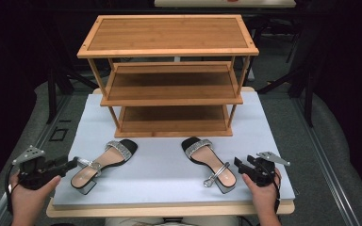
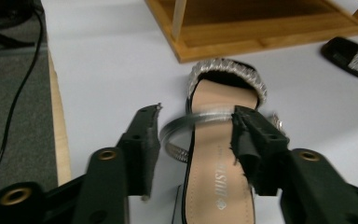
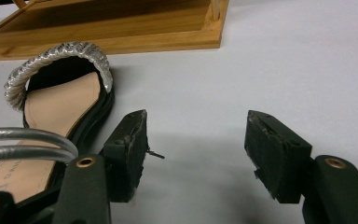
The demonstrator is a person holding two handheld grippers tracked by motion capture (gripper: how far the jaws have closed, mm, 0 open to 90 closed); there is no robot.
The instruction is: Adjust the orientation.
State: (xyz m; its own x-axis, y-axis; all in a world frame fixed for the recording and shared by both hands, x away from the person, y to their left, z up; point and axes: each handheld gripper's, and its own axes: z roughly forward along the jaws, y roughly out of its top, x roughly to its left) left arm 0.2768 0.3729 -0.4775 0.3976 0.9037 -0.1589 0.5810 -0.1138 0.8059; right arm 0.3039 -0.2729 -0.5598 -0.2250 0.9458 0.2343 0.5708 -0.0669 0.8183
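Note:
Two black sandals with glittery silver toe bands lie on the pale board in front of a wooden rack. The left sandal [image 1: 104,161] [image 2: 219,172] has its silver ankle strap [image 2: 186,125] between the spread jaws of my left gripper [image 1: 74,163] [image 2: 196,115]. The left pad stands clear of the strap, and the jaws are open. The right sandal [image 1: 209,161] [image 3: 60,102] lies just left of my right gripper [image 1: 239,163] [image 3: 198,119]. That gripper is open over bare board, and the sandal's strap [image 3: 23,144] is beside its left jaw.
The three-tier bamboo rack [image 1: 169,47] [image 2: 261,37] [image 3: 102,23] stands at the back of the board [image 1: 169,155], its shelves bare. The board's front and side edges are close to both hands. The floor lies on both sides, with a cable [image 2: 14,107] at the left.

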